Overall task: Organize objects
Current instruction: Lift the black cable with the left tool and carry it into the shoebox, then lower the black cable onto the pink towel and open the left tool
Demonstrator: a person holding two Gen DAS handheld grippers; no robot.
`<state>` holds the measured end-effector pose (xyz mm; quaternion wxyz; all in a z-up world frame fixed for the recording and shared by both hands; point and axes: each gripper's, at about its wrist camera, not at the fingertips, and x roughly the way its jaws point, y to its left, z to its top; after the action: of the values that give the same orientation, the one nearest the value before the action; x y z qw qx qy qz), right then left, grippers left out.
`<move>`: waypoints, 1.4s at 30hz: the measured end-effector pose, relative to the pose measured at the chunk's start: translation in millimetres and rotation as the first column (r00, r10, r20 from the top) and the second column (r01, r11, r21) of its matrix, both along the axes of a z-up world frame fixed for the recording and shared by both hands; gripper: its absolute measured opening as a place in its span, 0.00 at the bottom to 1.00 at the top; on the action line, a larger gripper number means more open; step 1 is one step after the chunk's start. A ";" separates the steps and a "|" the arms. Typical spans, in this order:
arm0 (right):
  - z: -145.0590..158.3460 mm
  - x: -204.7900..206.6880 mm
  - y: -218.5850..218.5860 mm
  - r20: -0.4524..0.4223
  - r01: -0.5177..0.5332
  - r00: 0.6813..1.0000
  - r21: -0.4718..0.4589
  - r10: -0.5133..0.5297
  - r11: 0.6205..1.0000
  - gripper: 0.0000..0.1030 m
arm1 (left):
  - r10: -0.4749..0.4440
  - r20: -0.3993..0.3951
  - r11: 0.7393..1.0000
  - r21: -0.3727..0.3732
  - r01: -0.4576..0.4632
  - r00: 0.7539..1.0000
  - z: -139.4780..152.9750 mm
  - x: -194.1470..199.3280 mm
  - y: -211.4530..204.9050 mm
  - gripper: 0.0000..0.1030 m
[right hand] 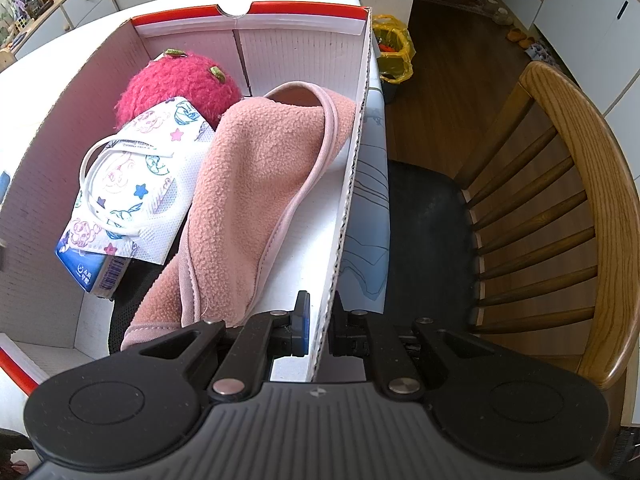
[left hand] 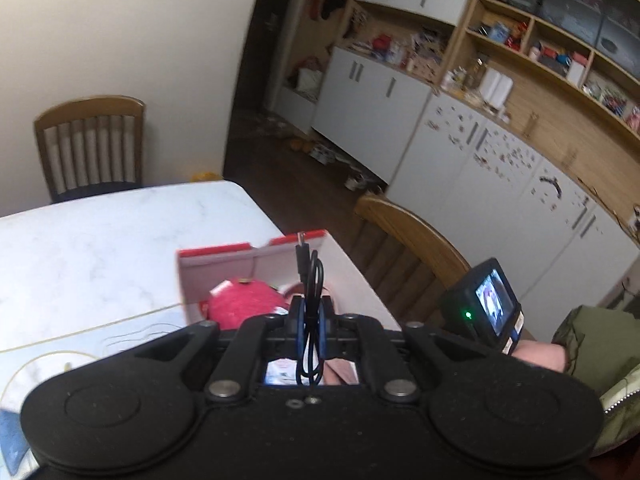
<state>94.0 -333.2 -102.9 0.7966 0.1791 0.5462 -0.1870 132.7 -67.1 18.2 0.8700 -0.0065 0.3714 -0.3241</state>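
Box [right hand: 248, 24] of light, bendy cardboard sits on the table [left hand: 100, 232], its thin side wall pinched by the right gripper [right hand: 318, 330]. Inside lie a soft pink fleece [right hand: 256, 184], a red plush [right hand: 176, 80] and a printed mask [right hand: 136, 176], each half hiding the next. Smallest, the limp black cable [left hand: 310, 300] hangs clamped mid-bundle in the closed left gripper [left hand: 311, 312] above the box; its lower loop is hard to follow
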 end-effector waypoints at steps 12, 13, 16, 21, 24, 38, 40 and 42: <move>0.4 3.8 -0.5 0.007 0.008 1.000 0.011 -0.008 1.000 0.08 | -0.125 -0.162 0.991 0.024 0.131 0.979 -57.8 21.6 -53.5 0.04; 0.5 4.6 -0.3 0.007 0.007 1.000 0.011 -0.007 1.000 0.08 | -0.128 -0.181 0.990 0.029 0.136 0.975 -64.4 23.2 -56.8 0.04; 0.5 5.0 -0.5 0.007 0.008 1.000 0.012 -0.008 1.000 0.08 | -0.140 -0.221 0.987 0.046 0.154 0.965 -82.0 26.1 -64.6 0.04; 1.5 5.8 1.6 0.006 0.006 1.000 0.010 -0.007 1.000 0.08 | -0.141 -0.251 0.983 0.079 0.165 0.958 -103.3 31.2 -73.4 0.04; 1.8 5.1 1.8 0.007 0.007 1.000 0.010 -0.007 1.000 0.08 | -0.137 -0.268 0.982 0.091 0.167 0.954 -112.8 34.5 -75.8 0.04; -0.1 3.3 -0.4 0.008 0.009 1.000 0.011 -0.009 1.000 0.08 | -0.123 -0.292 0.973 0.151 0.173 0.948 -140.5 37.7 -84.1 0.06; 0.2 4.0 0.5 0.007 0.008 1.000 0.009 -0.008 1.000 0.08 | -0.126 -0.291 0.972 0.157 0.177 0.948 -141.7 36.7 -85.1 0.08; 0.3 3.8 0.8 0.007 0.009 1.000 0.010 -0.009 1.000 0.08 | -0.130 -0.285 0.971 0.158 0.180 0.950 -142.1 35.4 -85.5 0.11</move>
<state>97.8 -332.5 -102.6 0.7968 0.1861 0.5435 -0.1873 168.0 -152.6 -123.9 0.7792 0.0576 0.5151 -0.3525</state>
